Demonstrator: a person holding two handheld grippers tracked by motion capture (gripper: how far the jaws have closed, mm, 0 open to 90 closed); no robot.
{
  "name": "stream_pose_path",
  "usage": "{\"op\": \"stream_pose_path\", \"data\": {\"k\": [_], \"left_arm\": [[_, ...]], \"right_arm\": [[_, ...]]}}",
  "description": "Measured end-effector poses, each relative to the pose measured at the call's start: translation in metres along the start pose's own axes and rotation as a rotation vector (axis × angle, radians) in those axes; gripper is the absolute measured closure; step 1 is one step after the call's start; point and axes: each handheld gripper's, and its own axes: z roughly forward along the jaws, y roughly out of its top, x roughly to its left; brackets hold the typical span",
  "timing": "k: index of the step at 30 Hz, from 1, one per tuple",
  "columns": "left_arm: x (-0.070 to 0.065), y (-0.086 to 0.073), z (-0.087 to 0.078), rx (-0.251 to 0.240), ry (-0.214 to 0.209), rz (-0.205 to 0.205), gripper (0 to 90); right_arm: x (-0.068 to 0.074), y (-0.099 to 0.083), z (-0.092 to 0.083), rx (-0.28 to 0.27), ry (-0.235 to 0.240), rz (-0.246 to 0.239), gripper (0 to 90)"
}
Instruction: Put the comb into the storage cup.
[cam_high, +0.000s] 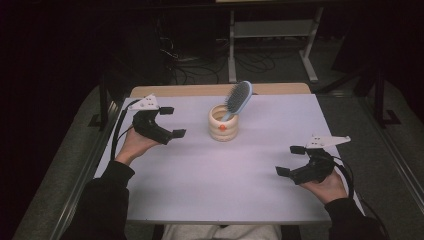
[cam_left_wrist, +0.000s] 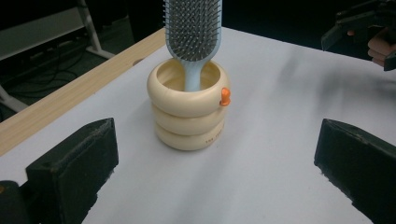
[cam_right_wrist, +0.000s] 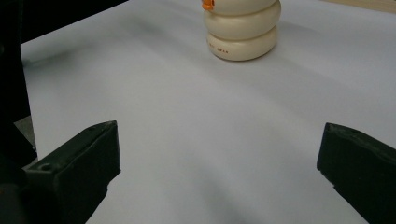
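Observation:
A cream holder (cam_high: 223, 123) shaped like stacked rings, with a small orange knob, stands upright at the middle back of the white table (cam_high: 210, 180). A light blue hairbrush (cam_high: 237, 99) stands in it handle down, head leaning to the right. In the left gripper view the holder (cam_left_wrist: 189, 112) and the brush (cam_left_wrist: 193, 32) are straight ahead of the jaws. My left gripper (cam_high: 172, 122) is open, left of the holder and apart from it. My right gripper (cam_high: 290, 160) is open at the front right, holding nothing. The right gripper view has the holder's lower rings (cam_right_wrist: 242, 28) far ahead.
A wooden strip (cam_high: 220, 90) runs along the table's far edge. Behind it are a metal stand (cam_high: 272, 35) and cables on the dark floor. The person's dark sleeves (cam_high: 102, 200) rest at the near corners.

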Motion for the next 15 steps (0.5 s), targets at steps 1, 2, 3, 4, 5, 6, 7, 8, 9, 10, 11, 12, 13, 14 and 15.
{"op": "stream_pose_path", "data": {"k": [1,2,3,4,5,6,7,8,9,10,11,12,13,14,15], "left_arm": [[0.000,-0.001,-0.001,-0.003,0.001,-0.004,0.0],[-0.001,-0.003,-0.003,-0.005,0.002,-0.006,0.0],[-0.001,-0.004,-0.004,-0.004,0.004,-0.009,0.0],[-0.001,-0.006,-0.005,-0.001,0.006,-0.012,0.0],[-0.002,-0.008,-0.006,0.001,0.008,-0.011,0.0],[-0.002,-0.009,-0.008,0.004,0.009,-0.014,0.0],[-0.002,-0.011,-0.009,0.003,0.010,-0.016,0.0],[-0.003,-0.013,-0.010,-0.002,0.010,-0.020,0.0],[-0.003,-0.015,-0.011,-0.003,0.012,-0.021,0.0],[-0.003,-0.017,-0.012,-0.001,0.013,-0.026,0.0],[-0.003,-0.019,-0.013,-0.001,0.015,-0.030,0.0],[-0.004,-0.022,-0.015,0.000,0.016,-0.033,0.0],[-0.004,-0.023,-0.016,-0.004,0.017,-0.036,0.0],[-0.004,-0.025,-0.018,-0.006,0.021,-0.037,0.0],[-0.005,-0.027,-0.019,-0.011,0.023,-0.042,0.0]], "right_arm": [[0.000,0.000,0.000,0.000,0.000,0.000,0.0],[0.000,0.000,0.000,0.000,0.000,0.000,0.0],[0.000,0.000,0.000,0.000,0.000,0.000,0.0],[0.000,0.000,0.000,0.000,0.000,0.001,0.0],[0.000,0.000,0.000,0.000,-0.001,0.000,0.0],[0.000,0.000,0.000,0.000,-0.001,0.001,0.0],[0.000,0.000,0.000,0.001,-0.001,0.000,0.0],[0.000,0.000,0.000,0.001,-0.001,0.000,0.0],[0.000,0.000,0.000,0.002,-0.001,0.000,0.0],[0.000,0.000,0.000,0.002,-0.001,0.000,0.0],[0.000,0.000,0.000,0.002,-0.002,-0.001,0.0],[0.000,0.000,0.000,0.001,-0.003,-0.001,0.0],[0.000,0.000,0.000,-0.001,-0.004,-0.003,0.0],[0.000,0.000,0.000,-0.002,-0.005,-0.002,0.0],[0.000,0.000,0.000,-0.002,-0.005,-0.002,0.0]]}}
